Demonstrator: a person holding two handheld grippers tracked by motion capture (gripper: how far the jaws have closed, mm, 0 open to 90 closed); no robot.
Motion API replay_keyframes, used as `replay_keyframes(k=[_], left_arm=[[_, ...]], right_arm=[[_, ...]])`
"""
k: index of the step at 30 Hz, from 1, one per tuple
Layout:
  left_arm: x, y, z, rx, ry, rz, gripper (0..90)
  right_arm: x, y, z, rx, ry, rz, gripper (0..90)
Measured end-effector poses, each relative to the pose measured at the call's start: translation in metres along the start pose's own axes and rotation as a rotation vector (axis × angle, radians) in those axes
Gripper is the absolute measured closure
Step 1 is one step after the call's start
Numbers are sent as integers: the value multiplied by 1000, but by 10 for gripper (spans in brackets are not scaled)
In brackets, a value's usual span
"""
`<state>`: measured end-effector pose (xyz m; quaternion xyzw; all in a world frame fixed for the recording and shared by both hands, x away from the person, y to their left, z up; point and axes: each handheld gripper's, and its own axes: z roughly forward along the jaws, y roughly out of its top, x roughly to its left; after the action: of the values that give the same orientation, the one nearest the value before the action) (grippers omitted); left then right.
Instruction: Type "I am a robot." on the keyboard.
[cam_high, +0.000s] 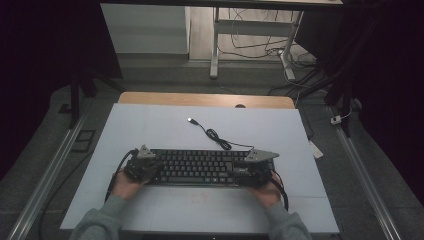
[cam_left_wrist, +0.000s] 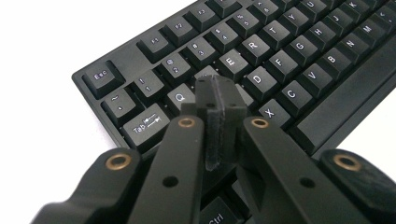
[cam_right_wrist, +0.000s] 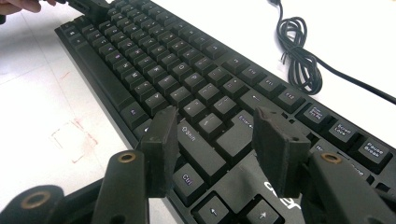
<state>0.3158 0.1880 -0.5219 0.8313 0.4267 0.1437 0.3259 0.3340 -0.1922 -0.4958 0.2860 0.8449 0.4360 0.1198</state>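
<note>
A black keyboard (cam_high: 200, 167) lies across the near middle of the white table top (cam_high: 150, 130). Its cable (cam_high: 220, 139) coils behind it and ends in a USB plug (cam_high: 191, 120). My left gripper (cam_high: 142, 167) hovers at the keyboard's left end, jaws shut with nothing between them. Seen from the left gripper view, the left gripper (cam_left_wrist: 219, 91) has its closed tips just above the Q and W keys of the keyboard (cam_left_wrist: 299, 70). My right gripper (cam_high: 252, 167) is at the right end. In the right gripper view that gripper (cam_right_wrist: 217, 128) is open over the Shift and Enter keys of the keyboard (cam_right_wrist: 154, 60).
A wooden strip (cam_high: 205, 99) runs along the table's far edge. Beyond it stand desk legs (cam_high: 215, 45) with loose cables (cam_high: 260, 47) on the floor. Metal rails (cam_high: 45, 180) flank the table. The coiled cable (cam_right_wrist: 299, 56) lies just behind the keyboard's right part.
</note>
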Motion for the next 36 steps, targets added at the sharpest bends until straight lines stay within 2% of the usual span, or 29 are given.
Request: replay_keyframes(k=[1,6,9,11,14,20,26,32,36], left_arm=[[-1,0,2,10,6,6,886],[-1,0,1,-2,10,3,887],[0,0,-6,-39,8,-3,886],[1,0,-11,-66,-1,-22,886],[2,-2,-17,-82,-15,-30,878],[3,-6,-27,-127,-46,-56,694],[6,-10,-32,-146,-63,-82,545],[7,-12,-34,-143,-76,-92,470],[6,-12,-32,-128,-89,-82,423]], right_arm=[[0,0,0,0,0,0,510],[0,0,0,1,-3,-1,510],[0,0,-1,-2,0,1,510],[0,0,-1,-7,0,2,510],[0,0,-1,-6,-2,2,510],[-1,0,-2,-8,-1,3,510],[-1,0,-2,-7,-6,2,510],[-1,0,-2,-10,-3,4,510],[-2,0,-3,-12,-1,3,510]])
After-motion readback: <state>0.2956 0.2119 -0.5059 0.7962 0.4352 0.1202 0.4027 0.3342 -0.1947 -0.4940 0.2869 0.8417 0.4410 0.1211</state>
